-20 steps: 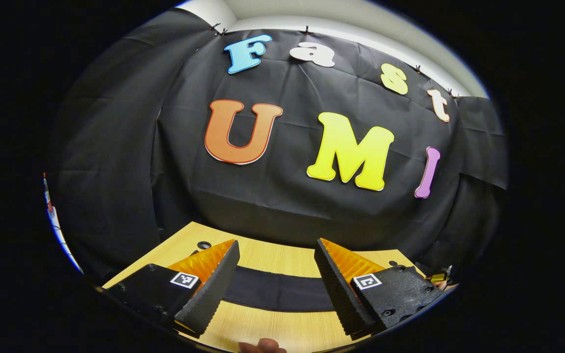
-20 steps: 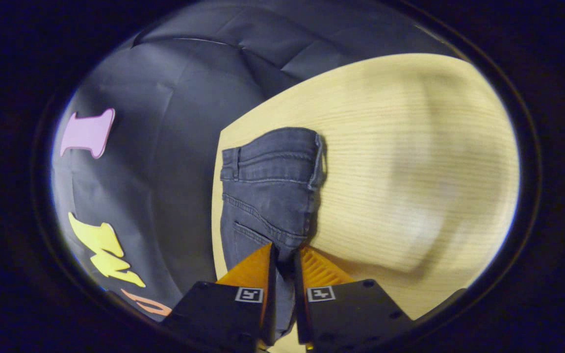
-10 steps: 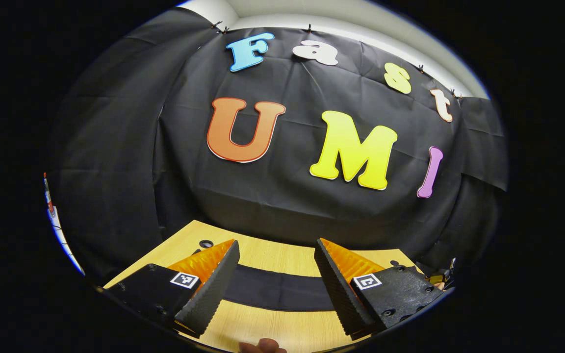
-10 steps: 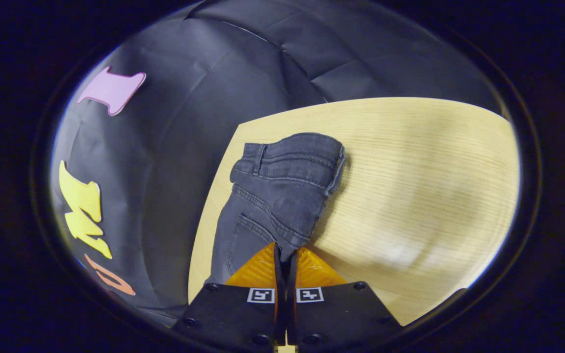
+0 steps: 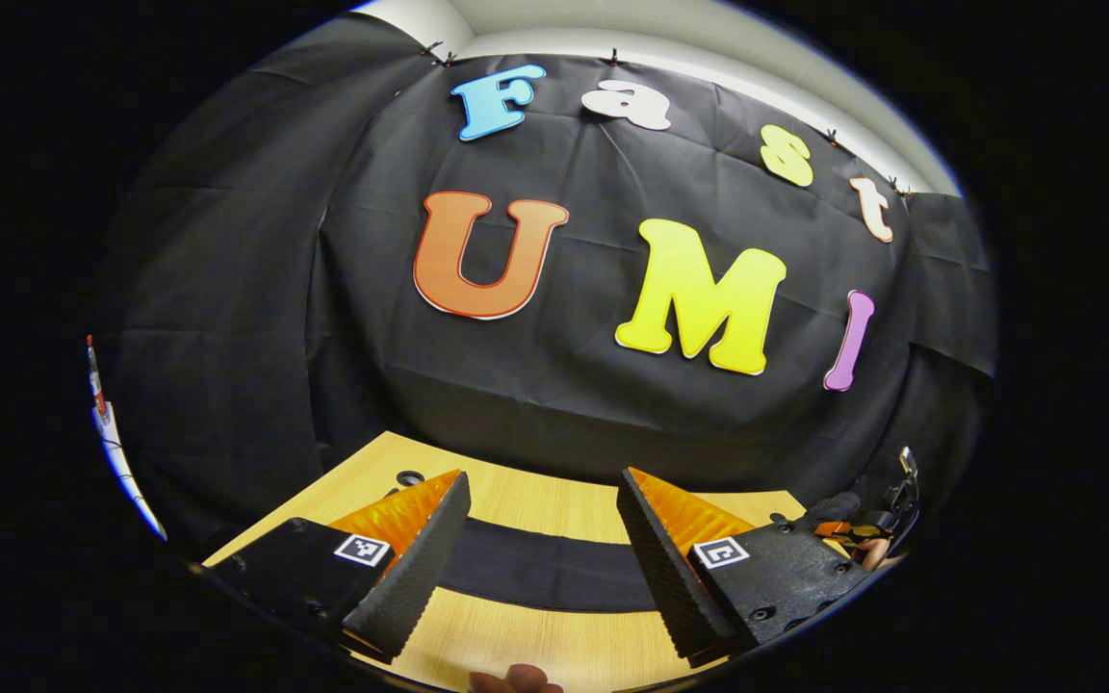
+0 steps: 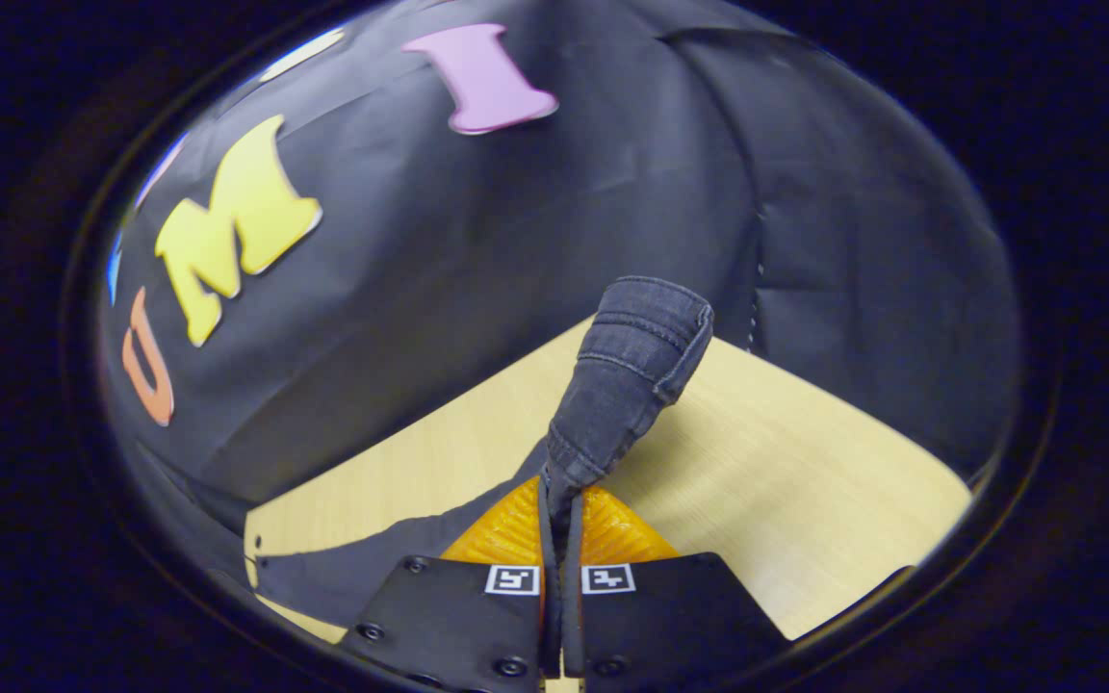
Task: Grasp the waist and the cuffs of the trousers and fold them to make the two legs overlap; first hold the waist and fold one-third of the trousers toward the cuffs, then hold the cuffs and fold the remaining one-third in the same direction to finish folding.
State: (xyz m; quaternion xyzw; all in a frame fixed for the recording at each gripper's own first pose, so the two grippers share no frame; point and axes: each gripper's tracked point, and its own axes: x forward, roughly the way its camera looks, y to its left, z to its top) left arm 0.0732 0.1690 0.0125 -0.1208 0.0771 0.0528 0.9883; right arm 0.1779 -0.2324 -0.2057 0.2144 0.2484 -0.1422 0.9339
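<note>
Right tool (image 6: 559, 510) clamped tight on the trousers (image 6: 627, 385), both fingers pinching denim near the waist end; the waistband (image 6: 656, 313) stands lifted above the worktop (image 6: 805, 452), pointing toward 12 o'clock in the right gripper view, with the rest of the garment trailing flat on the wood toward 8 o'clock. Left tool (image 5: 540, 539) wide open, holding nothing, hovering low over the worktop; a dark band of trouser leg (image 5: 545, 573) lies across the gap between its fingers. At 4 o'clock in the left gripper view the right tool and the hand holding it (image 5: 867, 534) are just visible. Judgement: the first fold, waist toward cuffs, is under way. To do it well, carry the waist in a low arc along the leg line, keep the edges square to the legs, set down at about the one-third mark, and release only once the cloth lies flat. Risk: a one-point grip lets the waistband twist or droop, so the left tool could steady the leg.
</note>
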